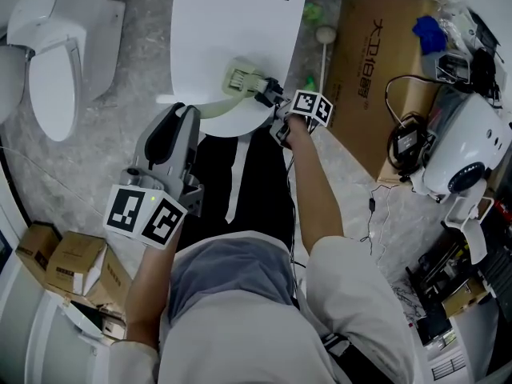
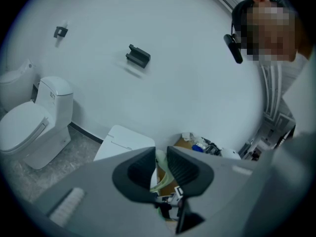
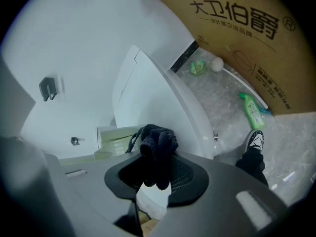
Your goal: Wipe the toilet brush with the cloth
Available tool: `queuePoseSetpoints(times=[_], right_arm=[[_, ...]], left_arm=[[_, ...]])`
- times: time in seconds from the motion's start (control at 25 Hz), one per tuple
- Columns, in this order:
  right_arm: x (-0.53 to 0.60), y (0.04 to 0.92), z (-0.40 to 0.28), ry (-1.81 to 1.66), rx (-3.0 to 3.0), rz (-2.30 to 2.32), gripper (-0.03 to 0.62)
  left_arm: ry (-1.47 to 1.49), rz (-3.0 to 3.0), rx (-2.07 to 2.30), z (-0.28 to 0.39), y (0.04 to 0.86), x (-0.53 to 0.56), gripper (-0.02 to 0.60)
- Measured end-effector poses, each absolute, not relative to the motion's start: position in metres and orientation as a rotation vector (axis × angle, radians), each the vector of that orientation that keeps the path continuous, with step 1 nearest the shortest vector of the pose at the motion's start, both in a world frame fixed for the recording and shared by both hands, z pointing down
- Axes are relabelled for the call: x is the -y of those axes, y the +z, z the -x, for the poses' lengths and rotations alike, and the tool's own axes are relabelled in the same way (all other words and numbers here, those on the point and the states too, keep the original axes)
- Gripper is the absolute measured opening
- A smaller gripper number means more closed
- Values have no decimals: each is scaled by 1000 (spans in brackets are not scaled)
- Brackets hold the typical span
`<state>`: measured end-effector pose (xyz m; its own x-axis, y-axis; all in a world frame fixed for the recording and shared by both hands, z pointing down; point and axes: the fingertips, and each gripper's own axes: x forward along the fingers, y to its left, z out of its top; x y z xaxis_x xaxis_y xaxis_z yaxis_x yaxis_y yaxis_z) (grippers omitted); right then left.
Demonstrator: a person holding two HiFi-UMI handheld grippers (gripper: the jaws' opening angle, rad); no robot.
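Note:
A pale green toilet brush [image 1: 238, 78] is held over the white toilet lid [image 1: 232, 22]. Its curved handle runs left into my left gripper [image 1: 189, 112], which is shut on it. In the left gripper view a strip of the pale green handle [image 2: 161, 174] shows in the narrow gap of the left gripper [image 2: 160, 158]. My right gripper [image 1: 272, 98] is shut on a dark cloth [image 1: 266, 89] that touches the brush head's right side. The right gripper view shows the cloth [image 3: 157, 149] bunched in the right gripper [image 3: 157, 174], with the brush head [image 3: 116, 137] just beyond it.
A second white toilet [image 1: 56, 54] stands at the far left. A large cardboard box [image 1: 376, 70] lies to the right, with a green bottle [image 1: 312, 10] and a white-tipped stick [image 1: 325, 35] beside it. Small cartons [image 1: 68, 262] sit at lower left, cluttered gear [image 1: 464, 150] at right.

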<state>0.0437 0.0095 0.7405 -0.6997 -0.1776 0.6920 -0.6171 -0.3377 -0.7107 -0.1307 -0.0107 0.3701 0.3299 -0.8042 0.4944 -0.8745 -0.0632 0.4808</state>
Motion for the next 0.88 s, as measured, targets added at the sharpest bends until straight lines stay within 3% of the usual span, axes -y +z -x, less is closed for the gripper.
queuePoseSetpoints(times=[0.88], right_arm=[[-57, 742, -15, 2588, 1240, -1656, 98]], left_arm=[[103, -1929, 1373, 127, 371, 17, 0]])
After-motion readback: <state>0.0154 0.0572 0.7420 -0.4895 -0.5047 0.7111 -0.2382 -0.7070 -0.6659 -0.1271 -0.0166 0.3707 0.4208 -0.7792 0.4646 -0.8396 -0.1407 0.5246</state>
